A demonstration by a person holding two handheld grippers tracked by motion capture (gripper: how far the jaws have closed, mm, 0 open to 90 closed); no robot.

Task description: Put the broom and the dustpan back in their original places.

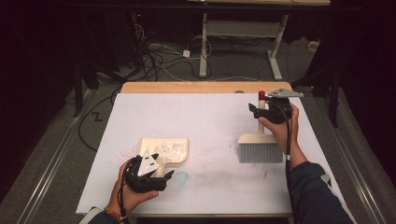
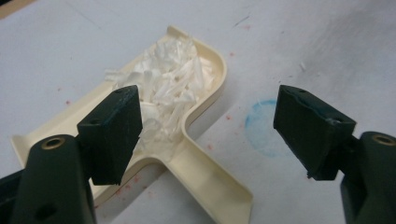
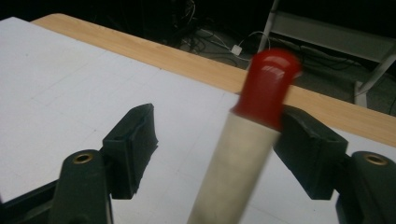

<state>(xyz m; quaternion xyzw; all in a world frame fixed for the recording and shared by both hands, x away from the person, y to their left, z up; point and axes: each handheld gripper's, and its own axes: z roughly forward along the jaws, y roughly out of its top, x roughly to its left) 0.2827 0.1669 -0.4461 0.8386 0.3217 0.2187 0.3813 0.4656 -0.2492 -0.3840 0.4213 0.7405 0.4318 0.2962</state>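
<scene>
My left claw (image 2: 205, 135), jaws wide, hovers over the dustpan (image 2: 205, 172) handle; my right claw (image 3: 219, 149), wide, straddles the brush (image 3: 243, 154) handle

Between the dustpan (image 1: 164, 149) and the brush (image 1: 260, 147) the tabletop (image 1: 210, 116) lies bare, wide enough to pass. The brush handle (image 3: 247, 140) stands between the right hand-held gripper (image 3: 219, 154) jaws, seemingly against one.

Dustpan (image 1: 168, 150) of white shreds left, brush (image 1: 260, 147) right
</scene>
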